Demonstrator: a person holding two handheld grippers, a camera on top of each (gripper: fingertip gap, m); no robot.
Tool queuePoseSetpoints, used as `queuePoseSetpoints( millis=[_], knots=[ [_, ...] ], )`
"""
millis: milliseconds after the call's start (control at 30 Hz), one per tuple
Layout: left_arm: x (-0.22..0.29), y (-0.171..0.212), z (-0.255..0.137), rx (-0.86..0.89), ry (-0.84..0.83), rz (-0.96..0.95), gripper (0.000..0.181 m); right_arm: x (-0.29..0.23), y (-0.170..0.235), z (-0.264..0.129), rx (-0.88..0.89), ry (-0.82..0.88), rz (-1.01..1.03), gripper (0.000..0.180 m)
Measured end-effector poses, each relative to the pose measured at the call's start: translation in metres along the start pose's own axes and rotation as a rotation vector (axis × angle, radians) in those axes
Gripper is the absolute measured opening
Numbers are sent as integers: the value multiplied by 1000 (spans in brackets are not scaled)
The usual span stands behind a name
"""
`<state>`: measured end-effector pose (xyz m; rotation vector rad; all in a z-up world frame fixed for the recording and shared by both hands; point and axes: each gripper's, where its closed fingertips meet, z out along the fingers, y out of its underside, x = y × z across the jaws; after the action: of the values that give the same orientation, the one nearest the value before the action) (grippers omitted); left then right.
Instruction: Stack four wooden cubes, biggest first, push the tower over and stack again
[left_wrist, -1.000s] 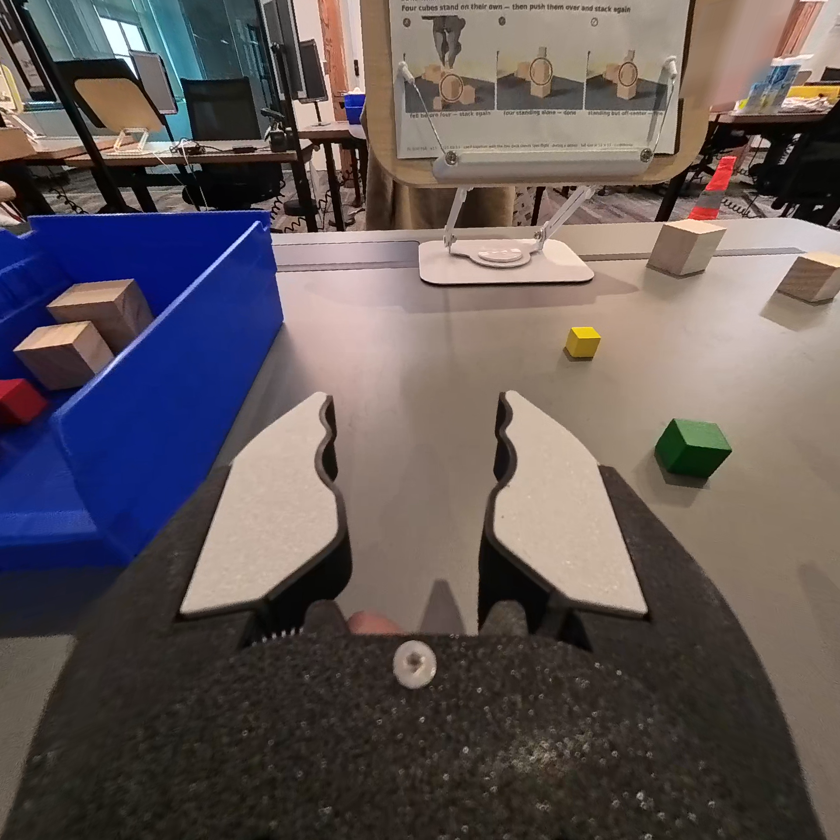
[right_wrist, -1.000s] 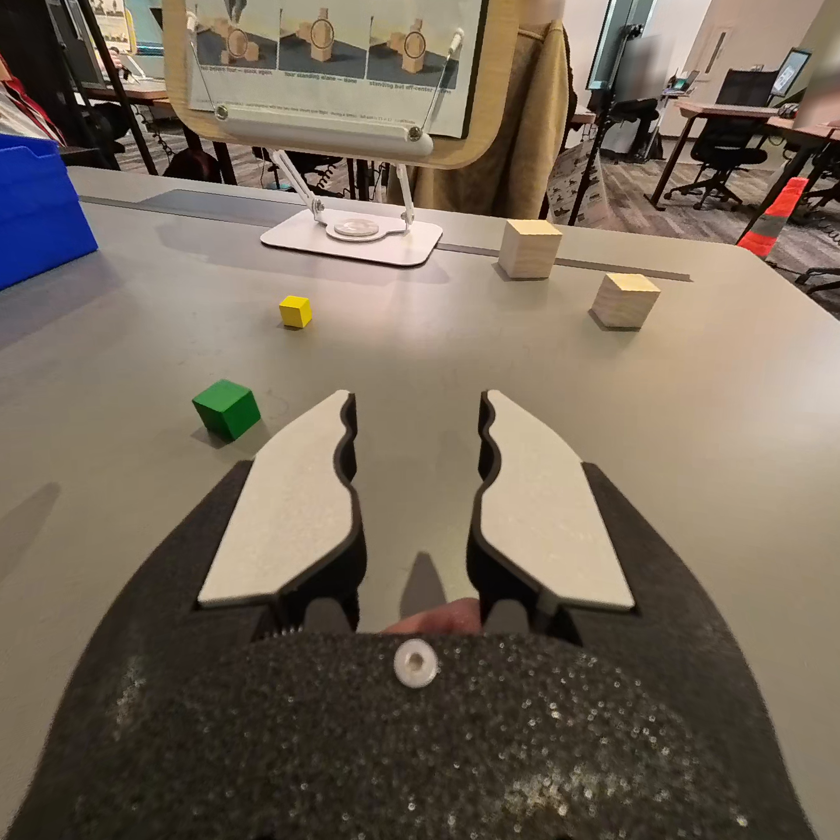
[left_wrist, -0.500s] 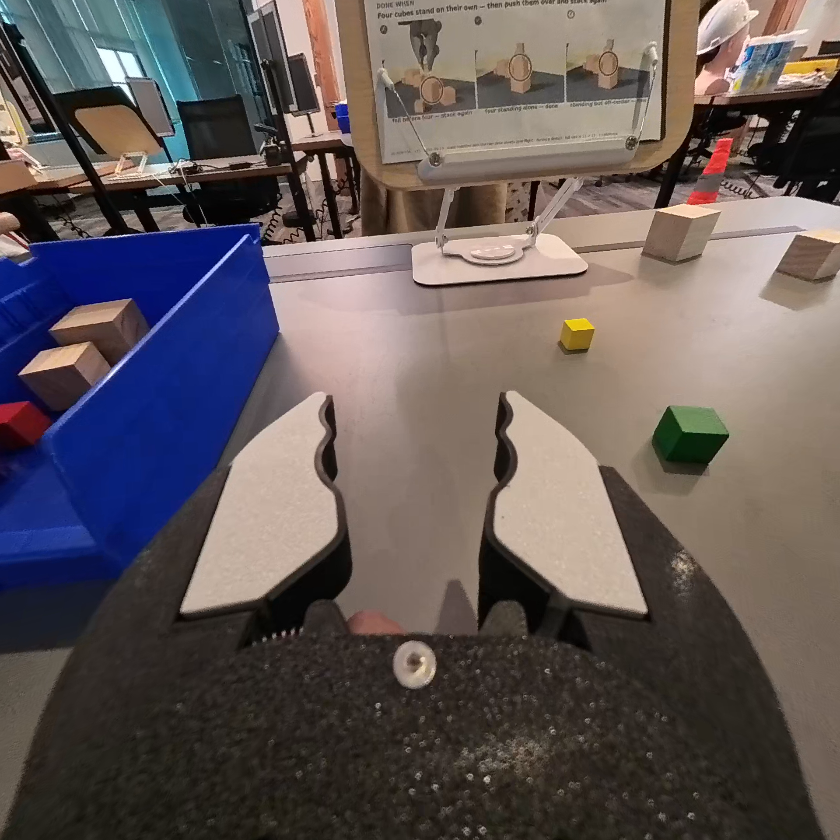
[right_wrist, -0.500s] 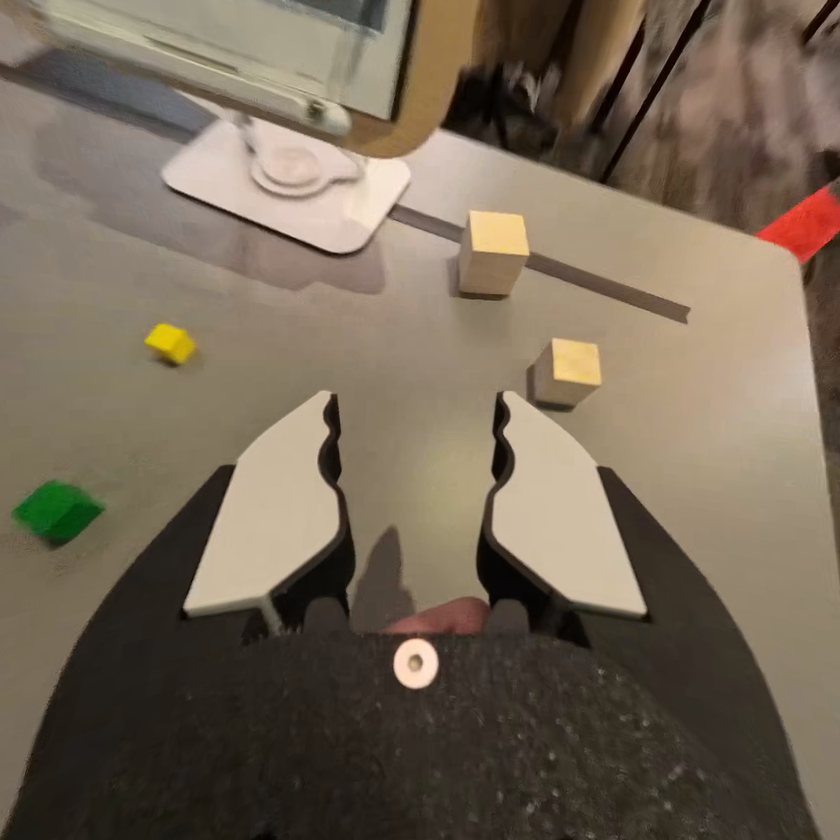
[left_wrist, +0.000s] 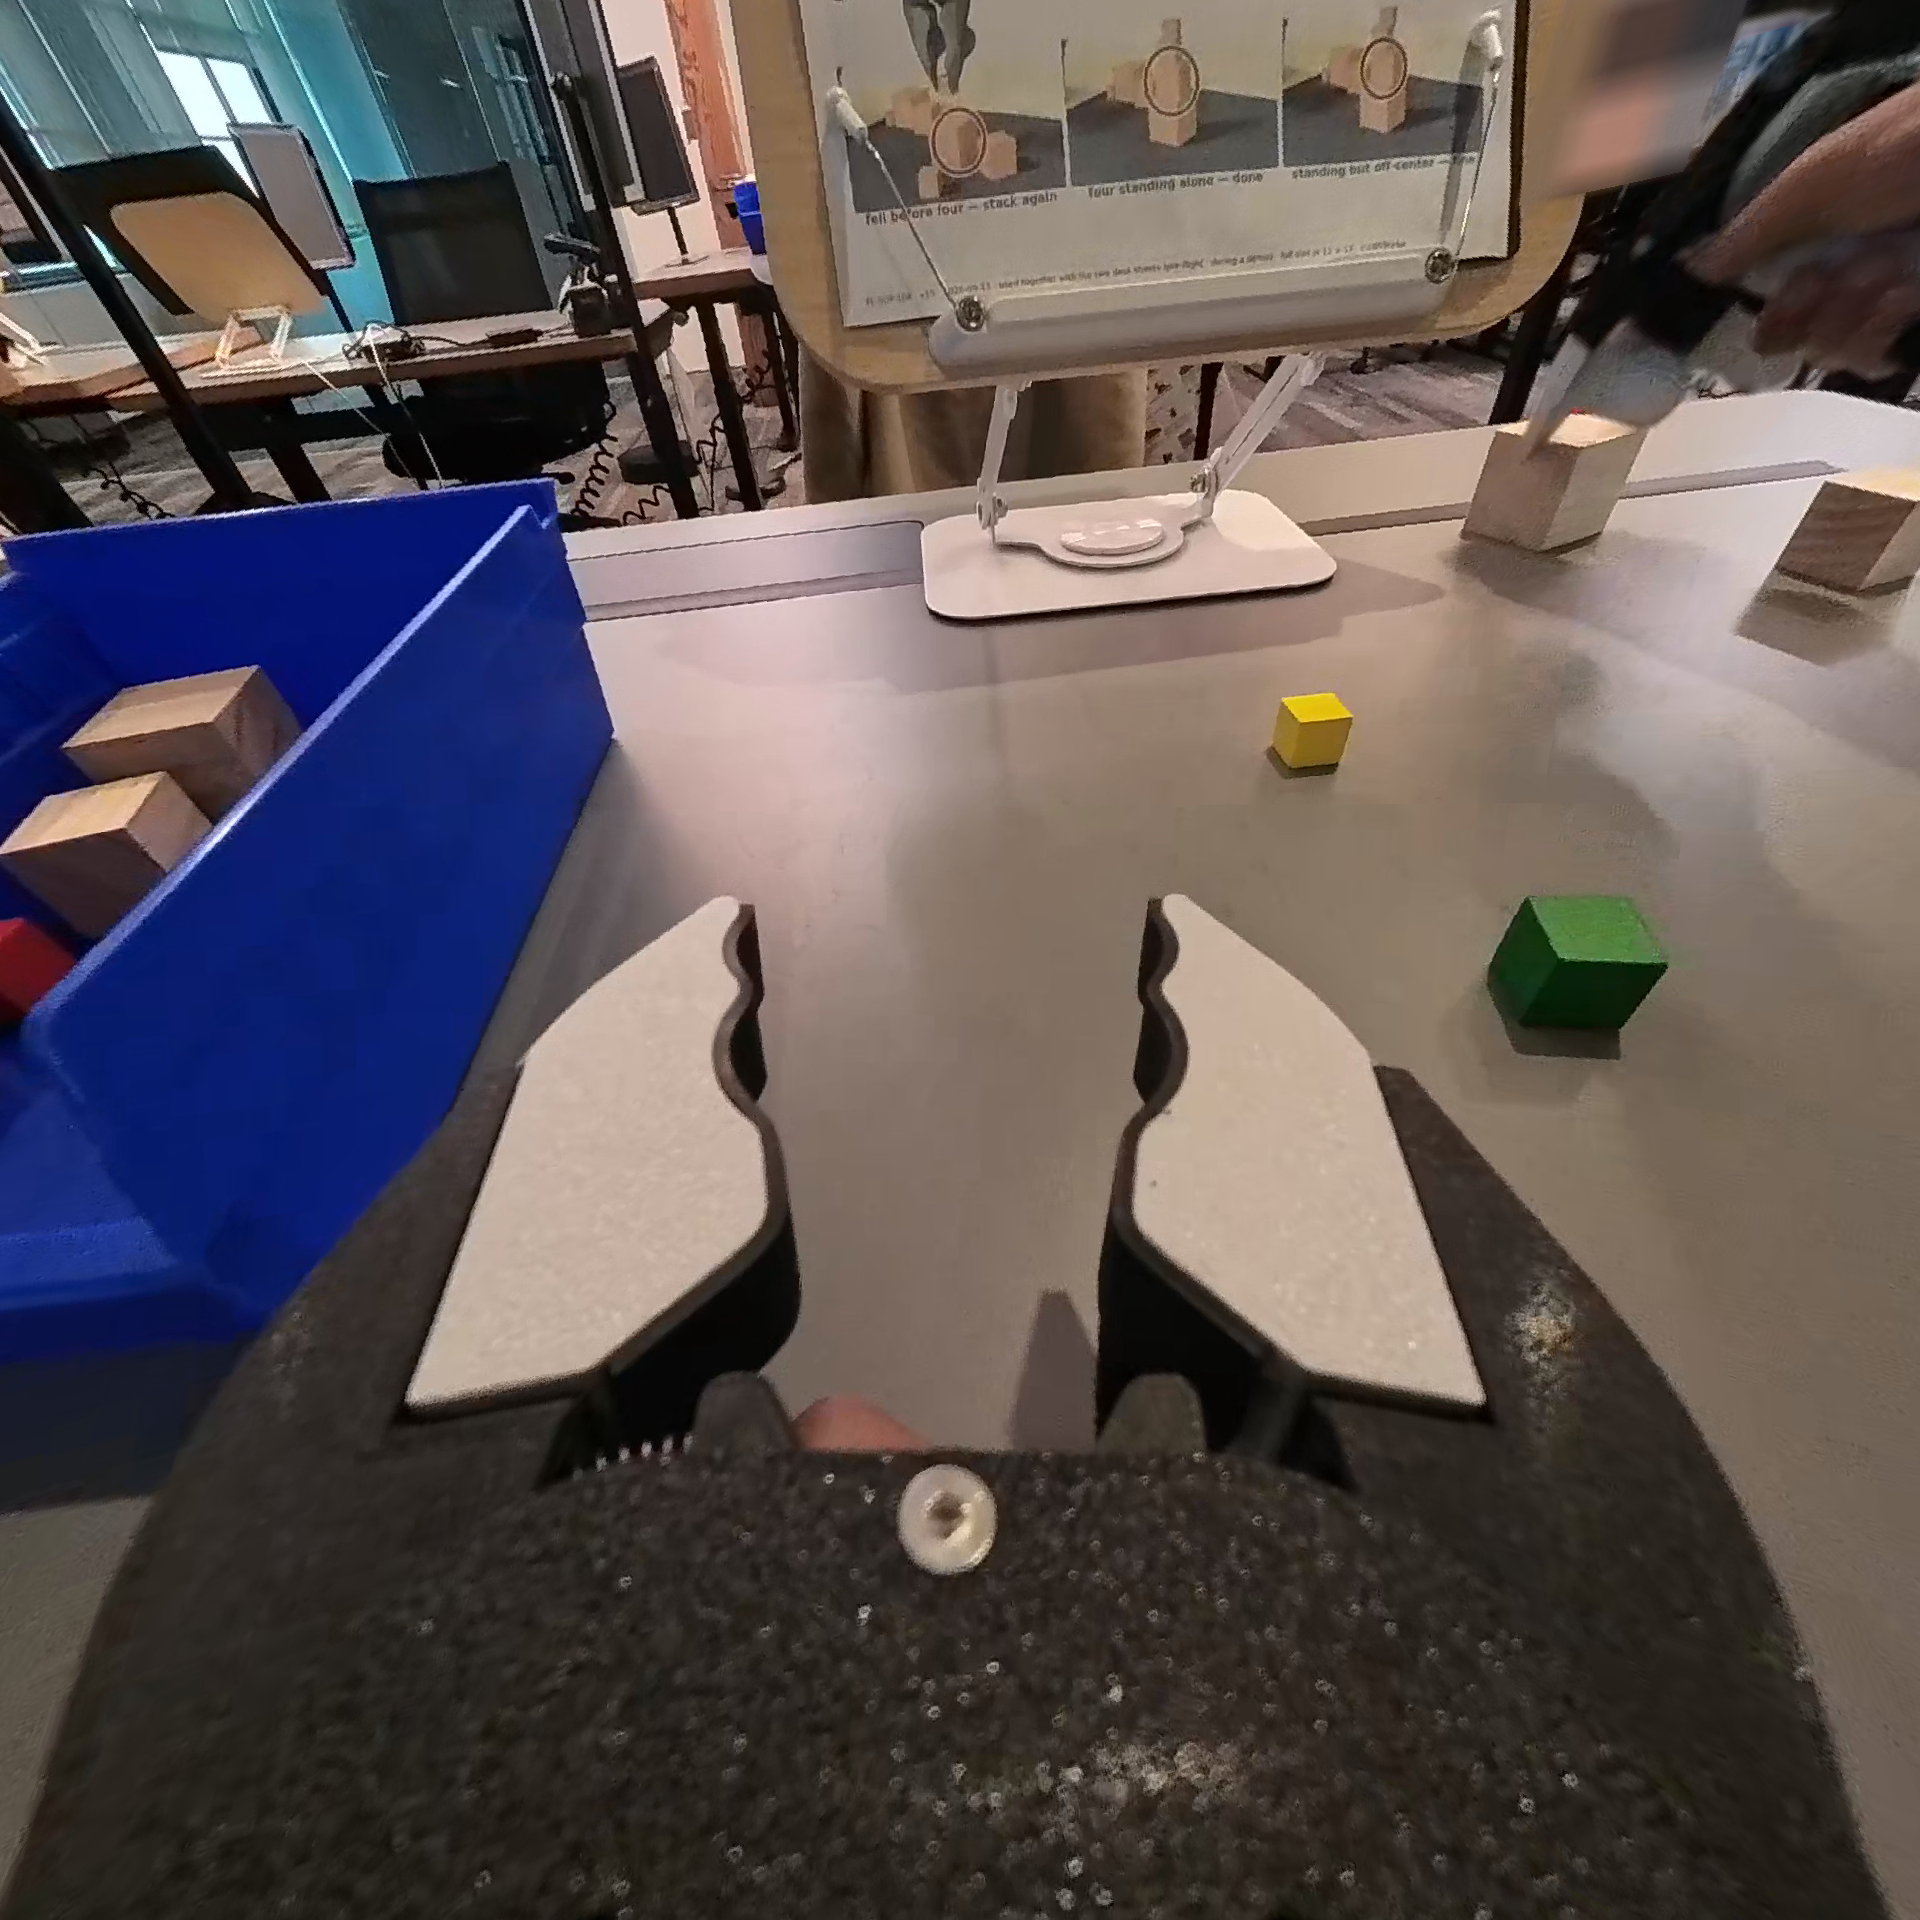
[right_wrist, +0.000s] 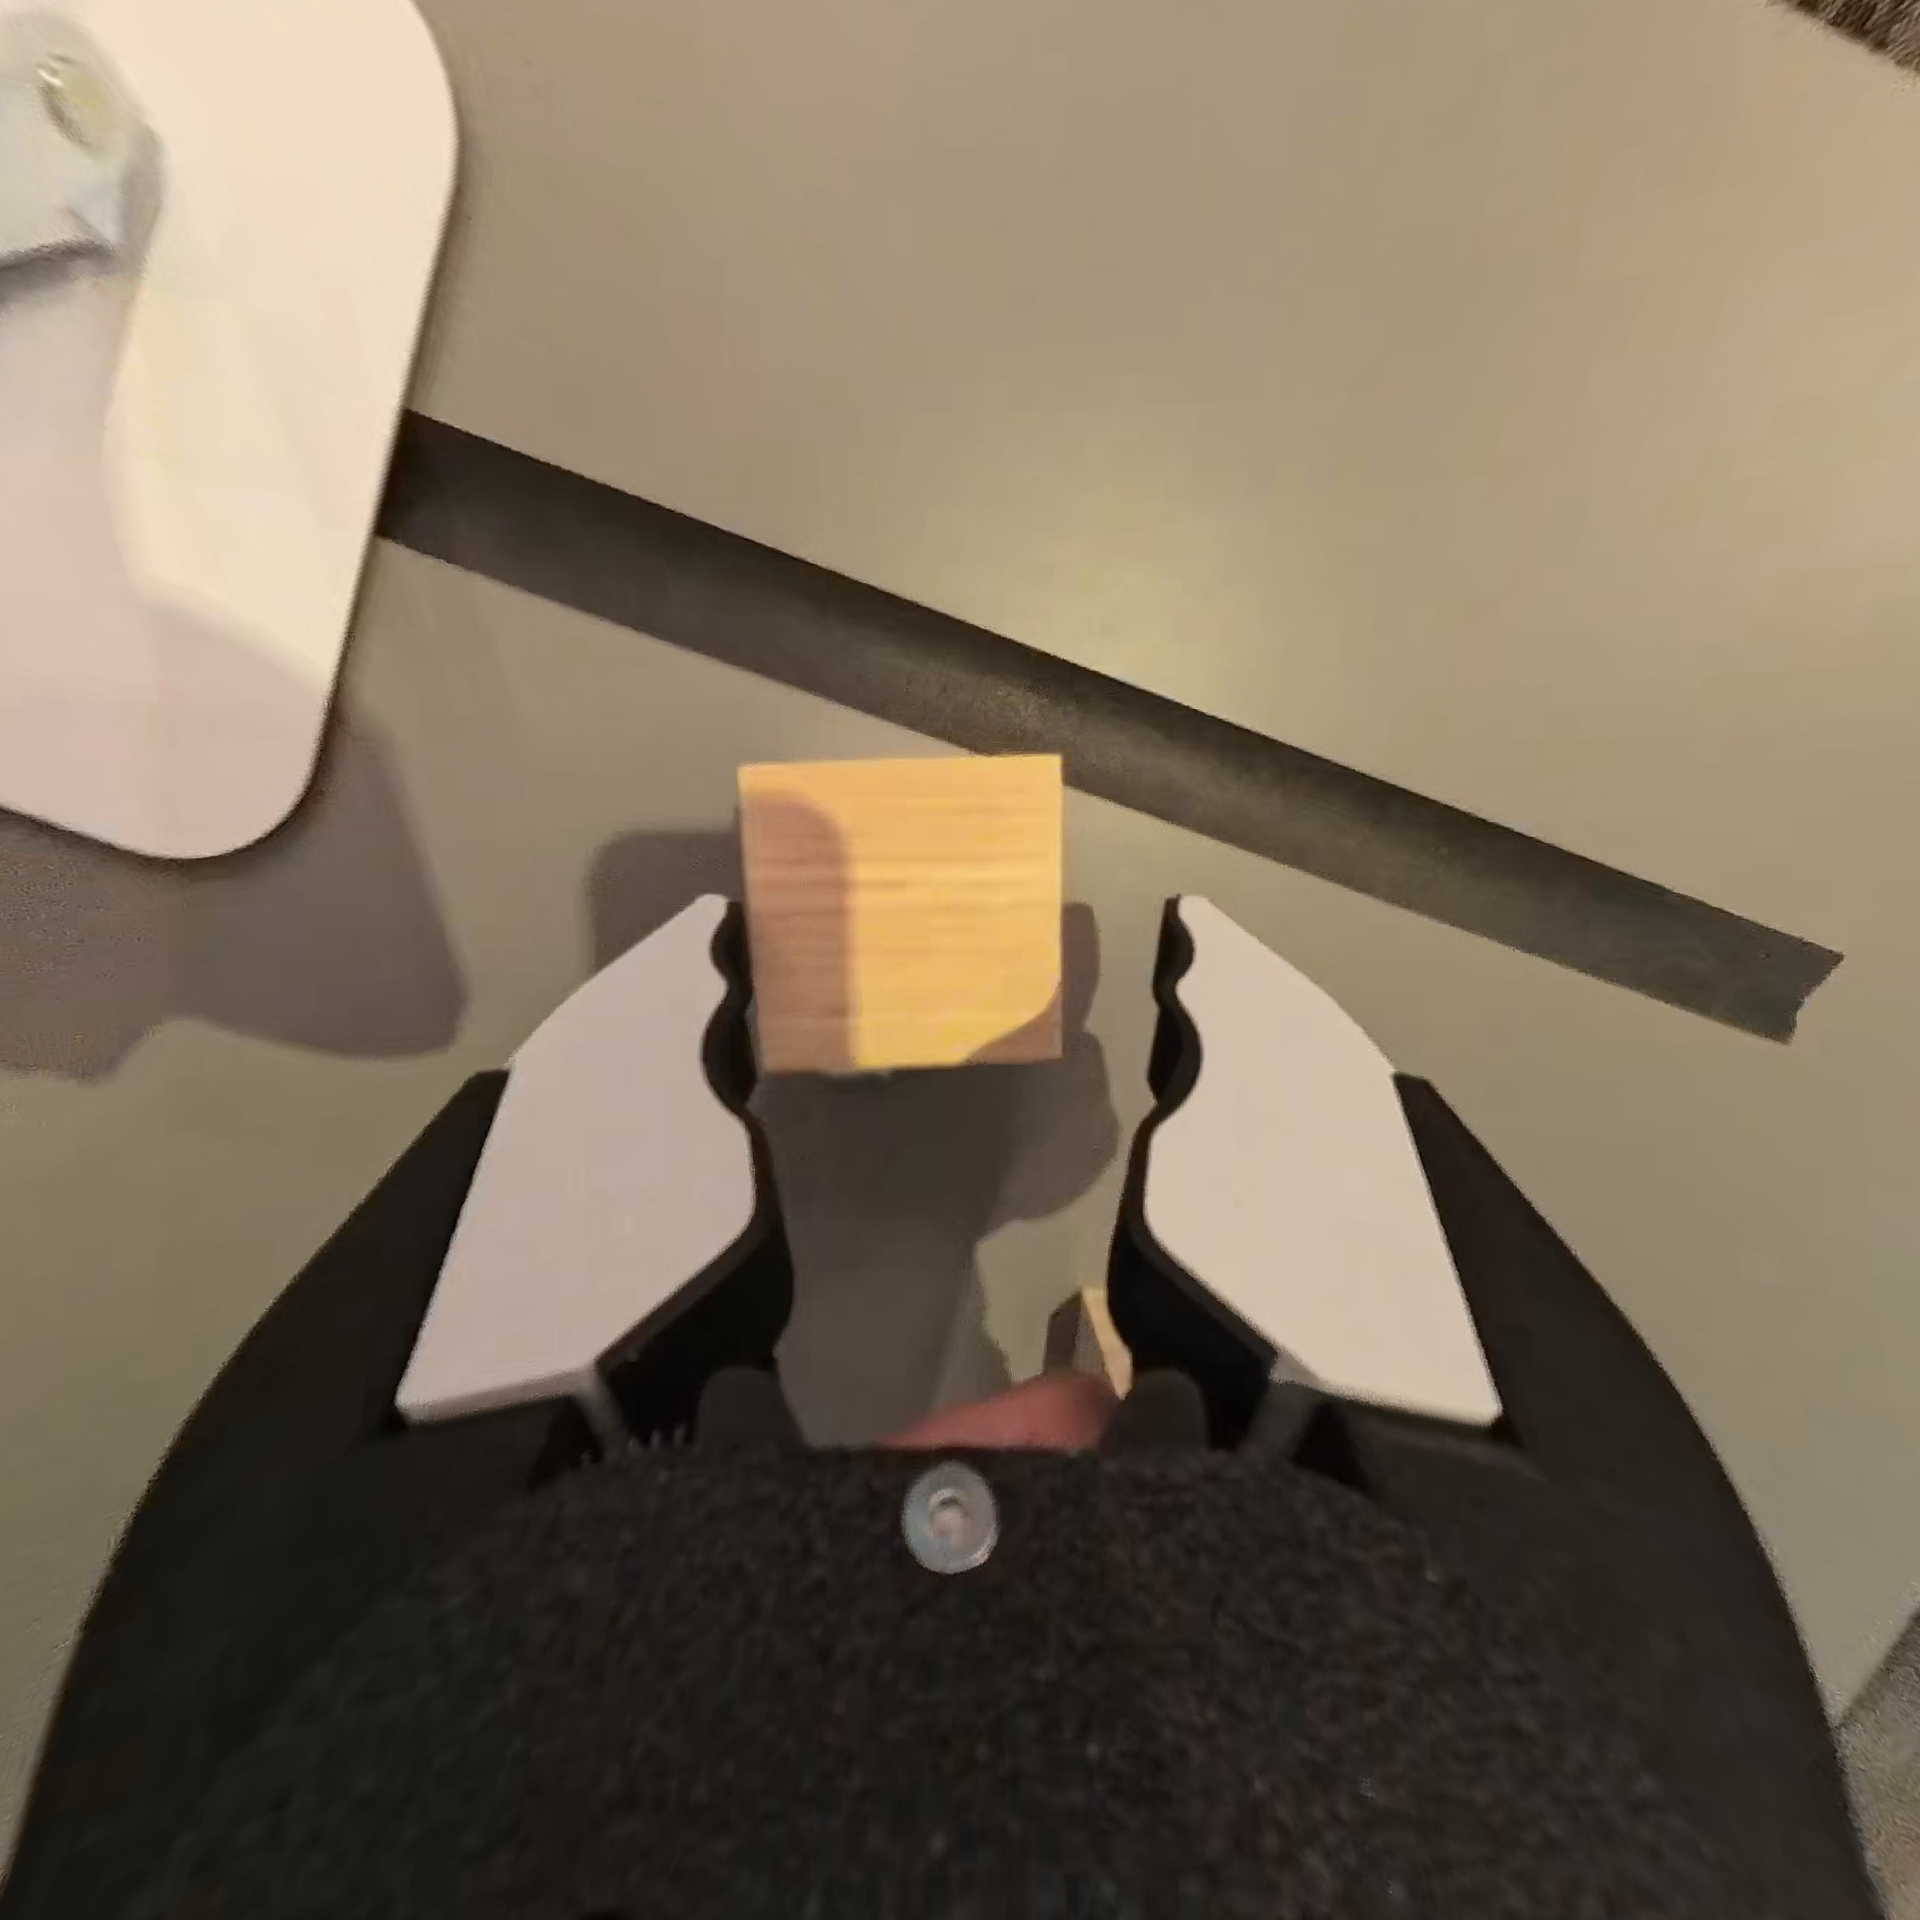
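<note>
**Right tool poised over largest cube as stacking is readied**

Left wrist view: The left tool (left_wrist: 945, 925) is held released and empty above the grey desk (left_wrist: 935, 810), its jaws spread wide with nothing between them. A small yellow wooden cube (left_wrist: 1311, 729) and a larger green wooden cube (left_wrist: 1574, 975) are seen ahead and to the right, well apart. Farther off at the right, the big pale natural-wood cube (left_wrist: 1548, 486) is met from above by the right tool (left_wrist: 1590, 390), with a second, smaller pale wooden cube (left_wrist: 1860, 540) near it. A blue plastic bin (left_wrist: 343, 831) holding spare blocks is seen at the left.

Right wrist view: The right tool (right_wrist: 945, 920) is pointed straight down, released, with the big pale cube (right_wrist: 902, 912) lying between its tips, nearer the left finger and not yet gripped. The cube is judged to sit slightly forward of the pads, so a short further descent appears needed before closing. The right tool is plainly the nearer one.
</note>
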<state>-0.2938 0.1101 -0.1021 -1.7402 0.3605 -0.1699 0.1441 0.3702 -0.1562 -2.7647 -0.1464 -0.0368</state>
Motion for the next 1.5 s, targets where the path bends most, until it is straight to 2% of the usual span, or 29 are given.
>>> queuePoseSetpoints(
  millis=[33, 100, 200, 300, 400, 500, 600, 667, 767, 867, 1000, 1100, 1367, 1433, 1500],
  knots=[
    [1, 0, 0, 1, 1, 5, 69, -2, 1, 7, -10, -16, -5, 74],
    [2, 0, 0, 1, 3, 12, 69, -10, 0, 13, -6, -61, -11, 60],
    [2, 0, 0, 2, 6, 13, 69, -8, 3, 11, -16, -48, -19, 60],
    [2, -1, -1, 5, 8, 10, 69, 0, 2, -13, 47, -11, -58, 60],
    [2, -1, -1, 8, 8, 6, 69, -11, 0, -69, 139, -28, -165, 60],
    [1, 0, -1, 2, 9, -5, 69, -42, 1, -151, 280, 26, -344, 60],
    [0, 0, 0, 0, 9, -12, 68, -125, 21, -218, 410, -65, -583, 60],
    [0, 1, 1, -7, 6, -8, 68, -187, 47, -236, 428, -148, -785, 60],
    [-1, 2, 2, -19, 6, -12, 68, -255, 83, -225, 357, -237, -958, 60],
    [-2, 1, 1, -15, 10, -29, 68, -302, 118, -184, 246, -332, -1108, 60],
    [-1, 1, 1, -14, 12, -25, 68, -329, 147, -122, 104, -355, -1169, 60],
    [0, 1, 0, -6, 15, -16, 68, -336, 156, -97, 66, -352, -1168, 60],
    [1, 1, 0, -12, 25, -19, 68, -331, 168, -72, 48, -355, -1161, 60],
    [1, 2, 1, -16, 25, -17, 69, -334, 162, -78, 111, -377, -1141, 68],
    [1, 2, 1, -15, 25, -16, 69, -335, 152, -102, 207, -412, -1089, 71]
  ],
)
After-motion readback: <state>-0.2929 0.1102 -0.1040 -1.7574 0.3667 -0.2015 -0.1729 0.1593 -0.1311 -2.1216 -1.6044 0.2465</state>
